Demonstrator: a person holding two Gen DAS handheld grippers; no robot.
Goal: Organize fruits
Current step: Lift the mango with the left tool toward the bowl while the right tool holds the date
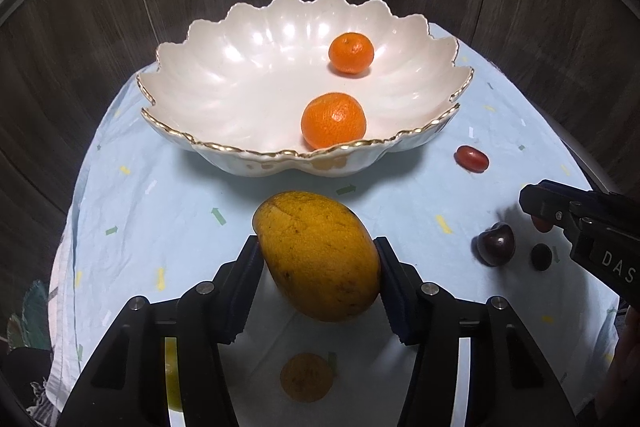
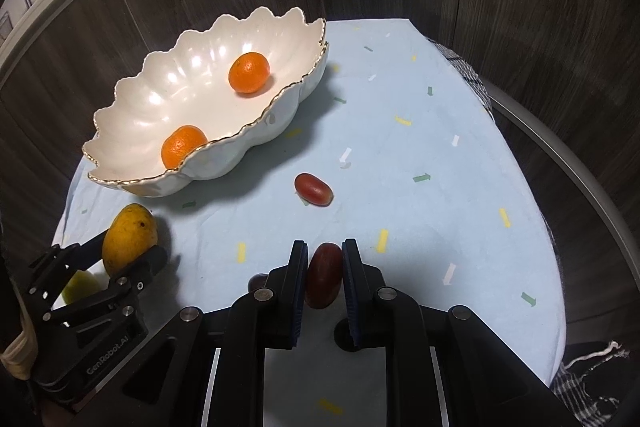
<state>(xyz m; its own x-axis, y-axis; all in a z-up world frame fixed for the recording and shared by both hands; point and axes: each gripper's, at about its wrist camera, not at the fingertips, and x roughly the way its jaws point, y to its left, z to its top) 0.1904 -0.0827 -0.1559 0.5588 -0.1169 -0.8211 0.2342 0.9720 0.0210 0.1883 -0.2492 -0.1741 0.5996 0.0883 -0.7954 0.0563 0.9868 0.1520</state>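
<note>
Two fruits are gripped: my left gripper (image 1: 318,259) clamps the mango (image 1: 318,255) just in front of the scalloped bowl (image 1: 240,155), and my right gripper (image 2: 325,267) pinches a red grape (image 2: 324,275) above the bench (image 2: 440,187). Risk: the smooth, tapered mango could rotate or slip out of narrow pad contact. Excess squeeze could burst the grape. A careless drop may also chip the bowl's rim or knock its two tangerines (image 1: 334,121).

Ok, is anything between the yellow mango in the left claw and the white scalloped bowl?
Nothing visible. Bare blue cloth lies between the yellow mango and the white scalloped bowl's gold rim. Two oranges sit inside, leaving its left half free.
</note>
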